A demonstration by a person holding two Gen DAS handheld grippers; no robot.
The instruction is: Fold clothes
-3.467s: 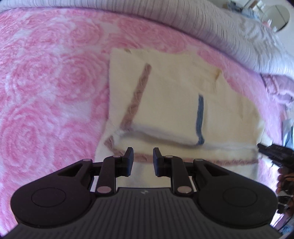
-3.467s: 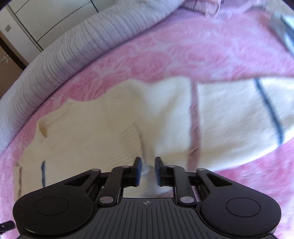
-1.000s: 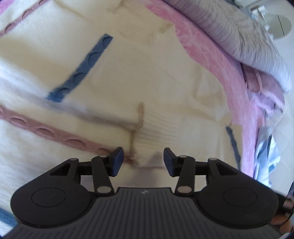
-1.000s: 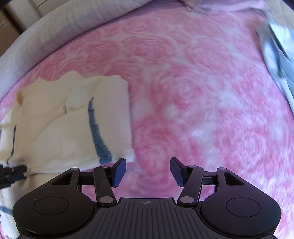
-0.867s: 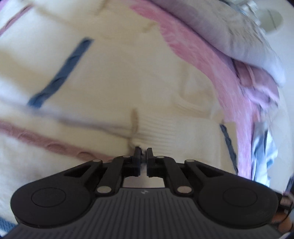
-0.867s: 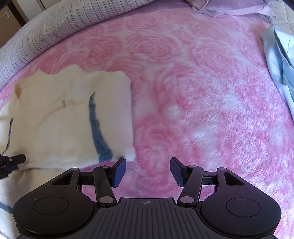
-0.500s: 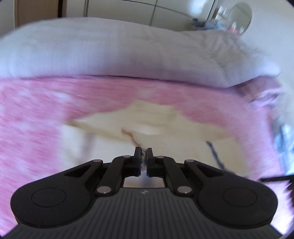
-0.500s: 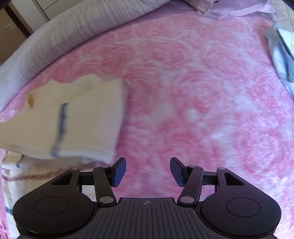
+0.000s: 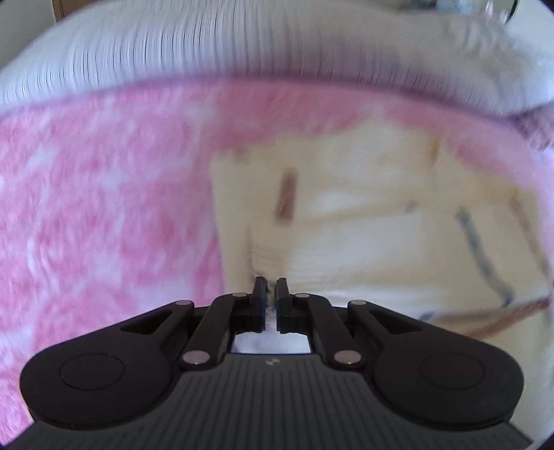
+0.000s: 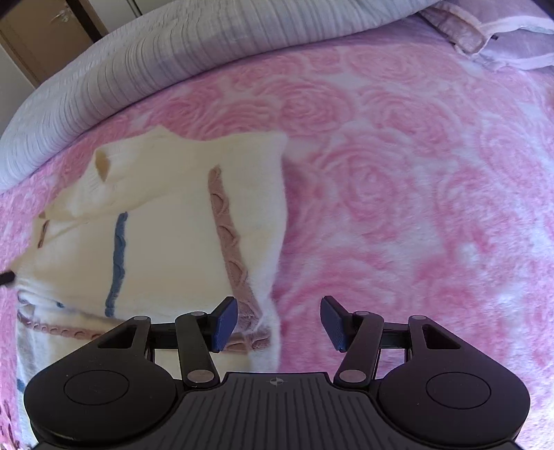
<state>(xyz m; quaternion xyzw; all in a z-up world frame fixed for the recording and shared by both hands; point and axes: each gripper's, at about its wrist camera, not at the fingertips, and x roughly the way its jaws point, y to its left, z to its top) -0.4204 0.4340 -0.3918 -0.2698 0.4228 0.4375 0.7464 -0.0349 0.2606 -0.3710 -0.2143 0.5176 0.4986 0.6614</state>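
Observation:
A cream knit sweater (image 10: 166, 239) with blue and dusty-pink cable stripes lies partly folded on the pink rose blanket (image 10: 398, 194). In the blurred left wrist view the sweater (image 9: 374, 221) fills the right half. My left gripper (image 9: 271, 289) is shut on a ribbed edge of the sweater at its left side. In the right wrist view my right gripper (image 10: 278, 320) stands open just above the sweater's near right corner, with nothing between its fingers. A black tip of the left gripper (image 10: 6, 277) shows at the sweater's far left edge.
A grey striped duvet (image 10: 166, 52) lies rolled along the far side of the bed. A lilac pillow or cloth (image 10: 484, 31) sits at the far right. Pink blanket spreads wide to the right of the sweater. A cupboard door (image 10: 45, 27) stands beyond the bed.
My left gripper shut on the sweater's ribbed edge and carried it over, laying a folded layer across the garment. The right gripper stayed open and shifted slightly toward the sweater's corner.

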